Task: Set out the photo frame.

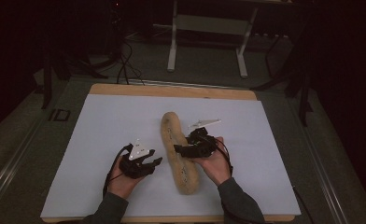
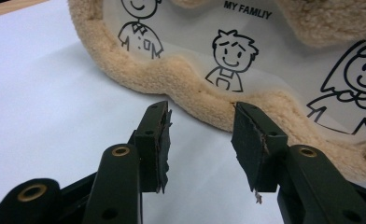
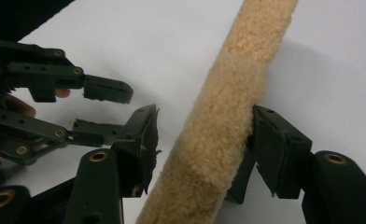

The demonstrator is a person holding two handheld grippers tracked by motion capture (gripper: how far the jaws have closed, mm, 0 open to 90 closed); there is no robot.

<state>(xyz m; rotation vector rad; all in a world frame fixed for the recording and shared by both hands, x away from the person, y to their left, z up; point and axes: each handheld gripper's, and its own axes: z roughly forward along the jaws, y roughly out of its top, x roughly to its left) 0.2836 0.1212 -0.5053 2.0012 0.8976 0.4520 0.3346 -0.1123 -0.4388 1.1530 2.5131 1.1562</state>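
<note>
The right gripper [image 3: 202, 140] was set astride the fleecy pencil case's [image 1: 179, 150] rim – 2 jaws apart, not clamped. The left gripper [image 2: 200, 140] was held open, empty, just short of its edge on the white sheet [image 1: 102, 126]. Closing seemed next.

White sheet [image 1: 106, 140] covers wooden bench [image 1: 172, 91]; grey-legged table frame [image 1: 209, 42] beyond, cables [image 1: 125, 65] on floor.
</note>
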